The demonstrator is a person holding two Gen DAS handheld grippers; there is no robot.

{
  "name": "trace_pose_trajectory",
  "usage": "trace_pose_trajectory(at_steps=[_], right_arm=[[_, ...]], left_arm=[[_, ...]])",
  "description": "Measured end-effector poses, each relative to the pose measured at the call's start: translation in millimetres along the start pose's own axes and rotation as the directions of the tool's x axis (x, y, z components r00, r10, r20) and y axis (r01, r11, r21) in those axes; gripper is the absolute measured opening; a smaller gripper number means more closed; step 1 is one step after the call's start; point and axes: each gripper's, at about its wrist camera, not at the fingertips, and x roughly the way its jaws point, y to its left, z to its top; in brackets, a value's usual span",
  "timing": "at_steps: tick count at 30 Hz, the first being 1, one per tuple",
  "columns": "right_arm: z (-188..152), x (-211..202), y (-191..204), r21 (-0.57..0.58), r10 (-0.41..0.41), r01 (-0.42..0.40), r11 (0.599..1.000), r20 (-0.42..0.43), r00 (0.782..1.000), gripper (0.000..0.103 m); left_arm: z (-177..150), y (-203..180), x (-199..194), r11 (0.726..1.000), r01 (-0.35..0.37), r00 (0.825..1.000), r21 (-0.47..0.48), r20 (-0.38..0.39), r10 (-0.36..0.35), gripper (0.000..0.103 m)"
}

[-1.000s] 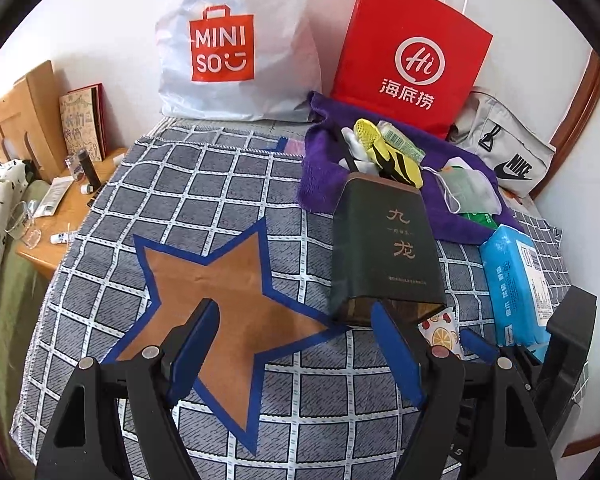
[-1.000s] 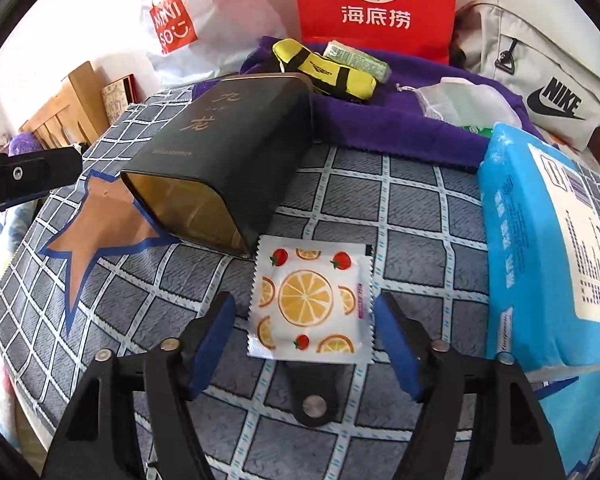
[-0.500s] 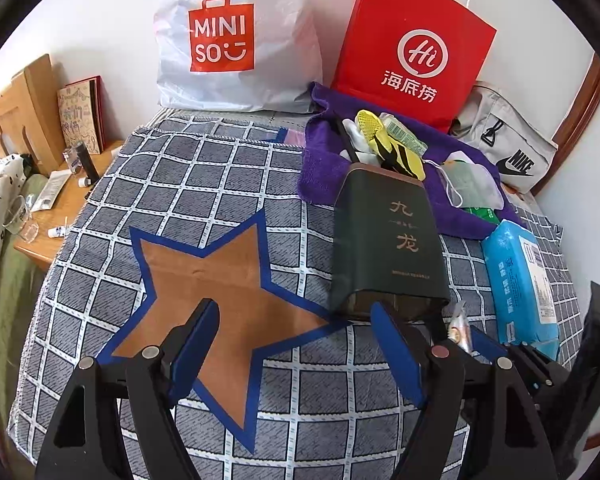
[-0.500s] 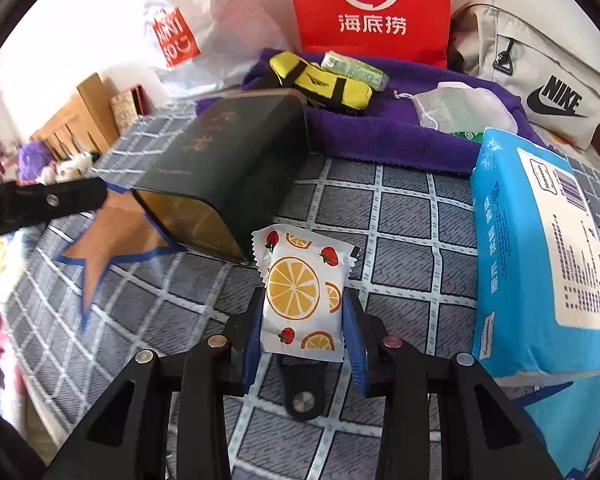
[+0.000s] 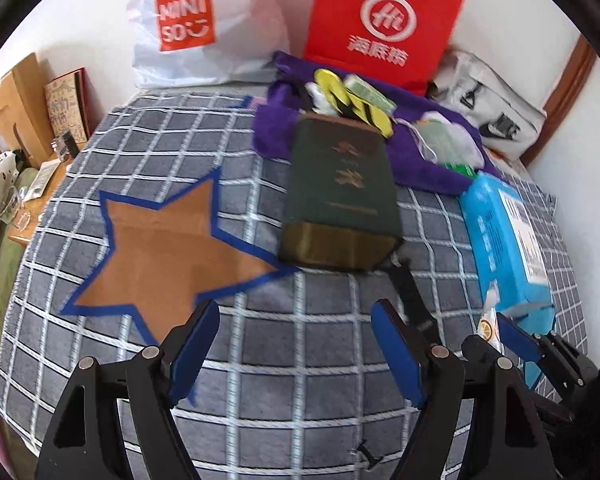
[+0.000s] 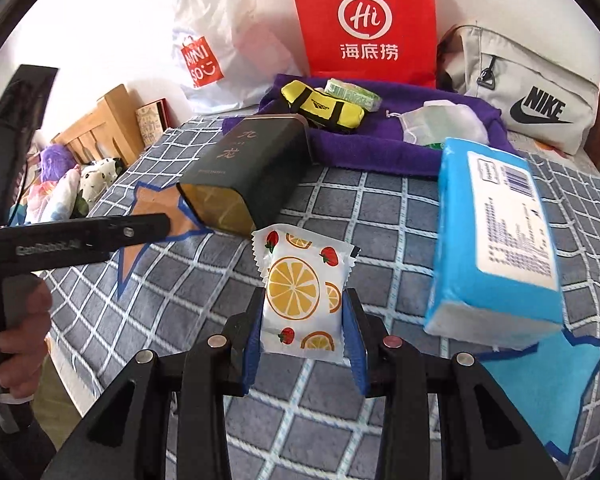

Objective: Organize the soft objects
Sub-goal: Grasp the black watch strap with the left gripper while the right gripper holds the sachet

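The right gripper [image 6: 304,322] is clamped on a small white packet [image 6: 302,294] printed with orange slices and strawberries, holding it upright and lifted clear of the grey checked cloth [image 6: 380,216]. The left gripper [image 5: 296,344] hangs over the near part of the same cloth [image 5: 300,344] with its blue pads wide apart and nothing between them. Just beyond the packet a dark green tin [image 6: 248,168] lies on its side, its open mouth turned toward the near edge; I cannot tell whether anything is inside. To the tin's left is a brown star [image 5: 168,244] outlined in blue. On the right, a blue pack of tissues [image 6: 496,232] rests partly on a blue star [image 6: 540,376]. Farther back, a purple towel [image 6: 360,152] carries a yellow pouch [image 6: 320,106], a green packet [image 6: 352,92] and a clear drawstring bag [image 6: 440,124]. Against the far wall stand a white shopping bag [image 6: 220,44], a red paper bag [image 6: 364,20] and a grey bag [image 6: 528,92].
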Motion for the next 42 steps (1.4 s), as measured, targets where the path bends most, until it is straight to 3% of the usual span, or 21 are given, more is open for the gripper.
trace_pose_trajectory(at_steps=[8, 17, 22, 24, 26, 28, 31, 35, 38, 42], right_arm=[[-24.8, -24.2, -16.4, -0.026, 0.027, -0.026, 0.999, 0.015, 1.0, 0.037], [-46.3, -33.5, -55.3, 0.03, 0.033, -0.033, 0.999, 0.011, 0.999, 0.037], [-51.6, -33.9, -65.7, 0.051, 0.039, -0.04, 0.998, 0.015, 0.999, 0.037], [-52.1, -33.4, -68.0, 0.065, 0.038, -0.039, 0.997, 0.013, 0.999, 0.037], [-52.4, -32.4, -68.8, 0.072, 0.032, -0.033, 0.997, 0.013, 0.999, 0.037], [-52.1, -31.3, -68.5, 0.077, 0.032, -0.033, 0.996, 0.01, 0.999, 0.037], [-52.3, -31.9, -68.2, 0.091, 0.044, -0.045, 0.995, 0.01, 0.999, 0.037], [-52.2, -34.7, -65.6, 0.086, 0.034, -0.035, 0.996, 0.012, 0.999, 0.037], [-53.8, -37.7, -65.8, 0.096, 0.048, -0.049, 0.994, 0.014, 0.999, 0.037], [-56.1, -40.2, -66.5, 0.1, 0.038, -0.039, 0.994, 0.014, 0.999, 0.037]], left_arm=[[-8.2, -44.2, 12.1, 0.997, -0.02, 0.999, 0.068, -0.035, 0.022, 0.076], [-14.8, -89.1, 45.4, 0.993, -0.017, 0.996, 0.113, -0.089, 0.028, 0.076], [-21.8, -105.6, 60.7, 0.982, -0.061, 0.993, 0.179, -0.093, 0.078, 0.076], [-22.8, -105.7, 59.1, 0.98, -0.056, 0.993, 0.19, -0.087, 0.073, 0.07], [-21.6, -98.7, 54.8, 0.982, -0.067, 0.994, 0.175, -0.078, 0.082, 0.043], [-20.7, -88.9, 52.5, 0.985, -0.063, 0.994, 0.163, -0.078, 0.076, 0.026], [-23.9, -72.8, 46.7, 0.989, -0.01, 0.995, 0.148, -0.093, 0.024, 0.026], [-34.5, -62.1, 36.8, 0.988, 0.021, 0.995, 0.153, -0.103, -0.005, 0.026], [-45.4, -53.3, 27.0, 0.988, 0.005, 0.994, 0.157, -0.112, 0.013, 0.026], [-48.8, -43.4, 23.1, 0.99, 0.044, 0.993, 0.133, -0.116, -0.029, 0.027]])
